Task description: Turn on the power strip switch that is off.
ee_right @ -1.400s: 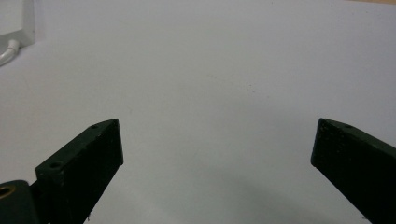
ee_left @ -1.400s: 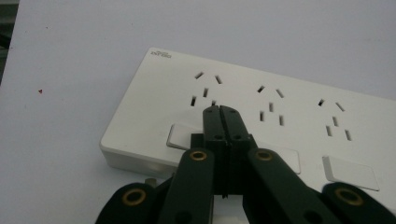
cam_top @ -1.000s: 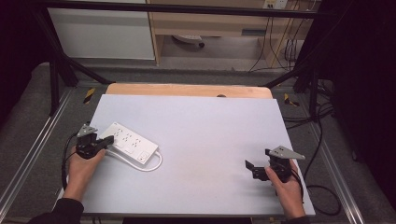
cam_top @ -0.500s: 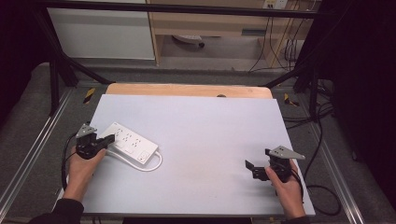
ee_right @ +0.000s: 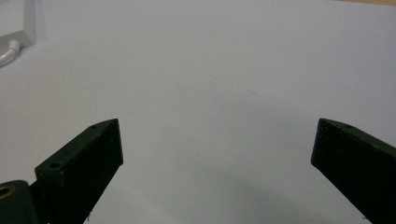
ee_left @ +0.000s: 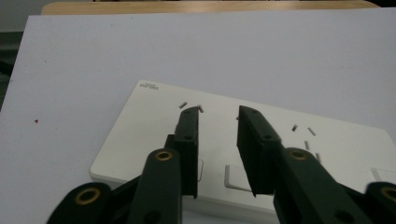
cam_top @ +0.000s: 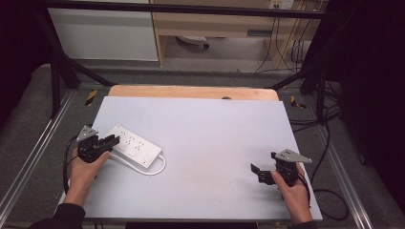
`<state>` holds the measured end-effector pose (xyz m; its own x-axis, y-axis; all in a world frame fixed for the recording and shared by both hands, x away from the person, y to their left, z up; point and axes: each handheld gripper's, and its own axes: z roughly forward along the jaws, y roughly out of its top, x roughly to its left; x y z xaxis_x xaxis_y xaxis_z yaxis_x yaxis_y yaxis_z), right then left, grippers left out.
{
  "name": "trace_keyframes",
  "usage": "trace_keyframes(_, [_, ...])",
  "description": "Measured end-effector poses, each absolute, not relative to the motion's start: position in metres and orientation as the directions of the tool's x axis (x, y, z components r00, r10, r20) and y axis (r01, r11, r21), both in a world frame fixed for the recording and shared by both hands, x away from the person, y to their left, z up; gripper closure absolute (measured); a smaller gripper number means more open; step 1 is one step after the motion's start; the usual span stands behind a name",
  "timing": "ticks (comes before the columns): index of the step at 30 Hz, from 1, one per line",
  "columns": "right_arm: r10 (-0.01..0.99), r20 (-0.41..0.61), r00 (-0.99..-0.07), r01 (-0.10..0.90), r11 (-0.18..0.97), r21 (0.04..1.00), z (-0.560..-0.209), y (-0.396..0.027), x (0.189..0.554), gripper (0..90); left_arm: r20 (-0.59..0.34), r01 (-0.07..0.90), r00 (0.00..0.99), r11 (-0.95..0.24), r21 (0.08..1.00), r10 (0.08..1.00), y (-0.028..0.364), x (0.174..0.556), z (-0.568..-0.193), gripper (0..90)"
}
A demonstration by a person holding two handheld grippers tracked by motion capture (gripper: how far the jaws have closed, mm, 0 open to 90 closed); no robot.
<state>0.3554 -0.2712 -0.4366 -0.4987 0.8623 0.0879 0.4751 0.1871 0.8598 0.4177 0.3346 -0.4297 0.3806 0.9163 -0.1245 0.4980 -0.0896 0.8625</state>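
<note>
- High view: the white power strip [cam_top: 133, 146] lies flat near the worktop's [cam_top: 205, 124] left edge, its cord [cam_top: 157, 168] looping at its near end; the left gripper [cam_top: 106, 143] sits at the strip's left end, the right gripper [cam_top: 260, 172] near the right front corner
- Left gripper view: jaws have just been opening, now slightly parted above the strip's [ee_left: 261, 140] face, pinching nothing
- Right gripper view: jaws spread wide over bare worktop [ee_right: 210, 70]

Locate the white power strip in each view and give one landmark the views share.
High view: power strip left of centre, at the left gripper.
Left gripper view: lower centre, behind the jaws.
Right gripper view: top-left corner.
Shared landmark: the white tabletop.
</note>
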Motion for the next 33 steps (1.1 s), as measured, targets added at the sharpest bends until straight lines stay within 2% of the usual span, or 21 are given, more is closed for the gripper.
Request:
trace_keyframes(3, [0.862,0.087,-0.5,0.474,0.188,0.86,-0.437,-0.271,0.355,2.6,-0.132,0.488,0.382,-0.079,0.869,0.915,0.334,0.417,-0.428,61.4])
trace_keyframes(9, [0.862,0.087,-0.5,0.474,0.188,0.86,-0.437,-0.271,0.356,2.6,-0.14,0.471,0.381,-0.061,0.88,0.914,0.33,0.417,-0.424,41.5])
trace_keyframes(11, [0.861,0.088,-0.5,0.474,0.188,0.86,-0.437,-0.271,0.355,2.6,-0.151,0.474,0.38,-0.052,0.879,0.912,0.328,0.418,-0.423,31.7])
trace_keyframes(13, [0.861,0.088,-0.501,0.475,0.188,0.86,-0.437,-0.271,0.356,2.6,-0.151,0.479,0.37,-0.049,0.876,0.917,0.325,0.418,-0.421,17.4])
trace_keyframes(16, [0.86,0.089,-0.502,0.474,0.188,0.86,-0.437,-0.271,0.356,2.5,-0.169,0.478,0.378,-0.035,0.878,0.91,0.322,0.418,-0.419,6.7])
trace_keyframes(33, [0.86,0.092,-0.502,0.475,0.185,0.86,-0.437,-0.271,0.357,2.4,-0.174,0.458,0.411,-0.037,0.888,0.895,0.31,0.407,-0.4,6.1])
